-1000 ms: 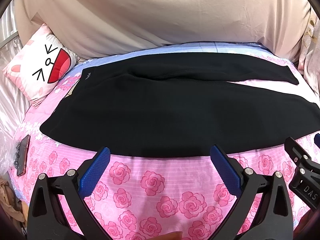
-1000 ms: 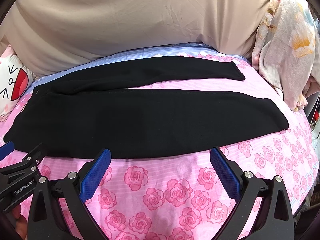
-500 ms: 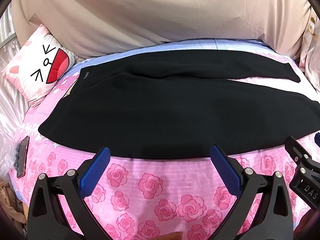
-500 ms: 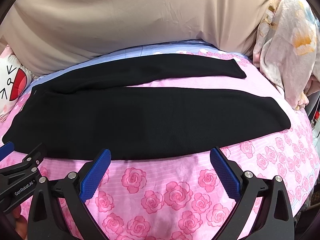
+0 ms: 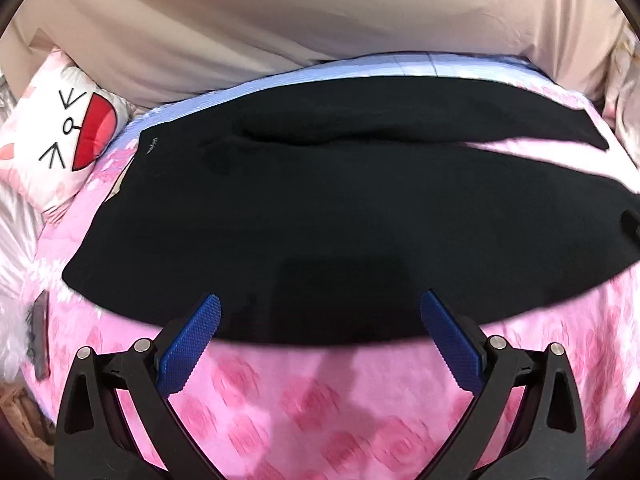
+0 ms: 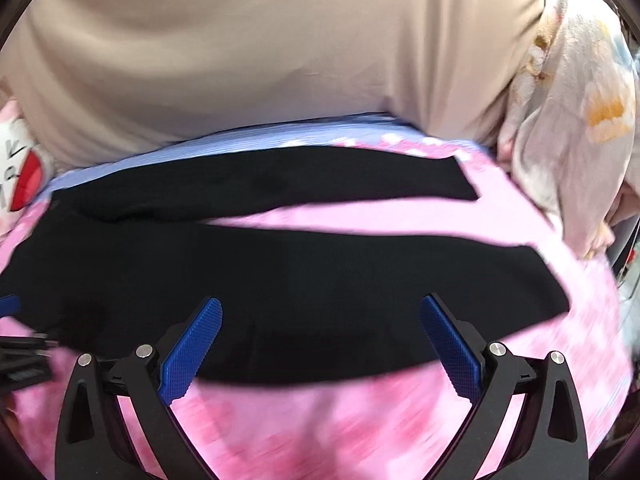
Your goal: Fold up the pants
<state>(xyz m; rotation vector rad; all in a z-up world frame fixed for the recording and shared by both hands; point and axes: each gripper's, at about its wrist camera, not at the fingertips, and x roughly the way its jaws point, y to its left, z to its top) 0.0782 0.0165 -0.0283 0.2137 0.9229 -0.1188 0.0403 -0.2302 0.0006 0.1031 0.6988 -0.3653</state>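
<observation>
Black pants [image 5: 320,216] lie flat across a pink rose-print bed sheet [image 5: 320,408], waistband at the left, the two legs splayed out to the right. The right wrist view shows the same pants [image 6: 280,280], with the near leg's hem at the right and the far leg behind it. My left gripper [image 5: 320,308] is open, and its blue fingertips hover over the pants' near edge toward the waist. My right gripper [image 6: 320,312] is open too, above the near leg's front edge. Nothing is held by either. The left gripper's tip [image 6: 10,304] shows at the far left of the right wrist view.
A cat-face pillow [image 5: 60,136] rests at the bed's left end. Beige fabric [image 5: 320,20] runs along the far side. A floral quilt [image 6: 568,120] is bunched at the right end. A dark flat object [image 5: 40,336] lies near the bed's left front edge.
Both grippers have moved forward toward the pants; their fingertips now overlap the pants' near edge instead of the pink sheet. Both views are motion-blurred. The pants have not shifted.
</observation>
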